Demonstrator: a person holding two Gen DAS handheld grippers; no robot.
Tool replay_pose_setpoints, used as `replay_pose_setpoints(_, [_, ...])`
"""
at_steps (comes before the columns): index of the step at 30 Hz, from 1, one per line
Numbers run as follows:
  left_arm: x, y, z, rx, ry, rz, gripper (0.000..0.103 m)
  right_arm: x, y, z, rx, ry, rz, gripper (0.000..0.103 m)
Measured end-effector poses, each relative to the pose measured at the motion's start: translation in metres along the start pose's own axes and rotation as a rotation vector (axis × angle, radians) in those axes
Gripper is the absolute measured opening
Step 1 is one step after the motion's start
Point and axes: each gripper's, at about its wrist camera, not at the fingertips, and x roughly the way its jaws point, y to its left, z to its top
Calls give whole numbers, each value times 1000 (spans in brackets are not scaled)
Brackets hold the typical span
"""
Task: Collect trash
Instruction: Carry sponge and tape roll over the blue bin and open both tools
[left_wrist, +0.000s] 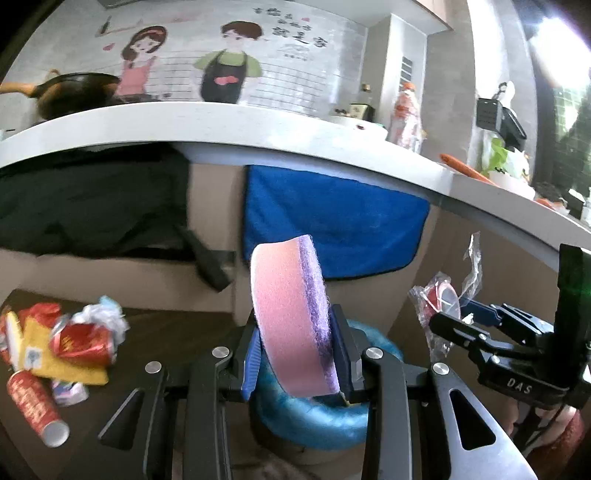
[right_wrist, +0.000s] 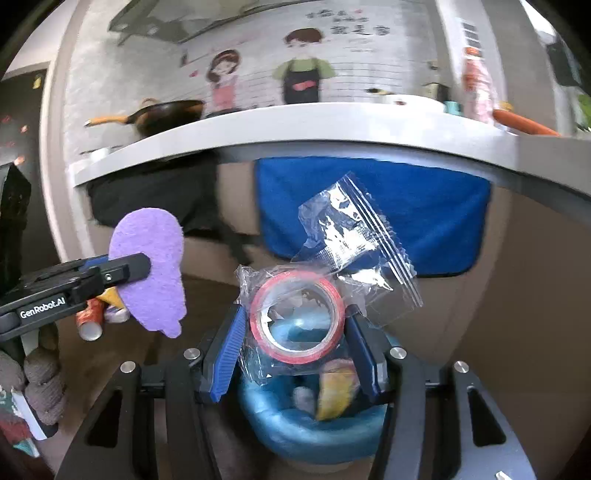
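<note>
The left gripper (left_wrist: 299, 354) pinches a pink sponge (left_wrist: 288, 317) with a purple scouring face, its blue pads pressed against both flat sides so the sponge stands on edge between them. To its right, the right gripper (right_wrist: 295, 343) clamps a roll of red tape (right_wrist: 297, 317) sealed inside a clear zip bag (right_wrist: 354, 236); the roll sits squeezed between the two pads and the loose top of the bag sticks up and to the right.

Both loads hang above a bin lined with a blue bag (right_wrist: 306, 424), which stands on the floor just below the grippers. Inside it I can see a yellow wrapper (right_wrist: 338, 395) and something pale beside it.

On the dark floor to the left lies more rubbish: a crumpled red and yellow heap of wrappers (left_wrist: 70, 339) and a red tube (left_wrist: 35, 410) with a silver end lying on its side nearest me.

Farther off, a blue towel (left_wrist: 332, 218) hangs from the edge of the white counter (left_wrist: 221, 122), with a dark cloth (left_wrist: 92, 195) draped to its left. A wok (left_wrist: 74, 92) sits on the counter's far left, below a cartoon wall picture.
</note>
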Motion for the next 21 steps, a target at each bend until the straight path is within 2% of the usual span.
replay_pose_setpoints(5, [47, -9, -7, 17, 74, -45, 35, 21, -25, -11, 47, 26, -24, 52])
replay_pose_setpoints(10, [91, -9, -27, 6, 176, -64, 35, 57, -36, -34, 85, 105, -11, 52])
replay_pose_setpoints(21, [138, -5, -53, -6, 287, -63, 35, 102, -53, -60, 173, 184, 4, 52])
